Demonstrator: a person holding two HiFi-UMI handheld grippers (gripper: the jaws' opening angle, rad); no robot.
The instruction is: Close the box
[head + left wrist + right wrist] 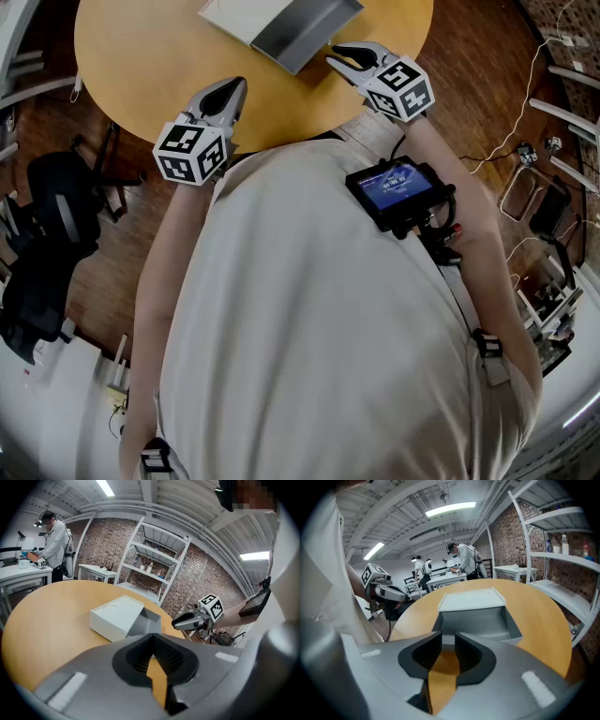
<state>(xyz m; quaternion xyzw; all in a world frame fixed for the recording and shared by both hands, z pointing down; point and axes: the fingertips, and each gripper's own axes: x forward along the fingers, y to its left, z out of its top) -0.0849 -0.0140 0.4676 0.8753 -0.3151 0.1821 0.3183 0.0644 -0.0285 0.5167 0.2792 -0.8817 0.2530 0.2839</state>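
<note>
The box [298,26] lies open on the round wooden surface [141,56] at the upper centre of the head view, its white lid [234,13] folded back flat toward the upper left. The right claw [336,54] sits just beside the box's near corner, jaws partly apart with nothing between them. The left claw [232,88] rests lower left over bare surface, well apart from the box, jaws together and empty

The box [281,23] is white outside and grey within, on a tan-yellow counter [141,56]. Both the left gripper [232,89] and right gripper [339,54] are pale grey with black ribbed fingers [426,651] and black-and-white square-marked cubes.
</note>
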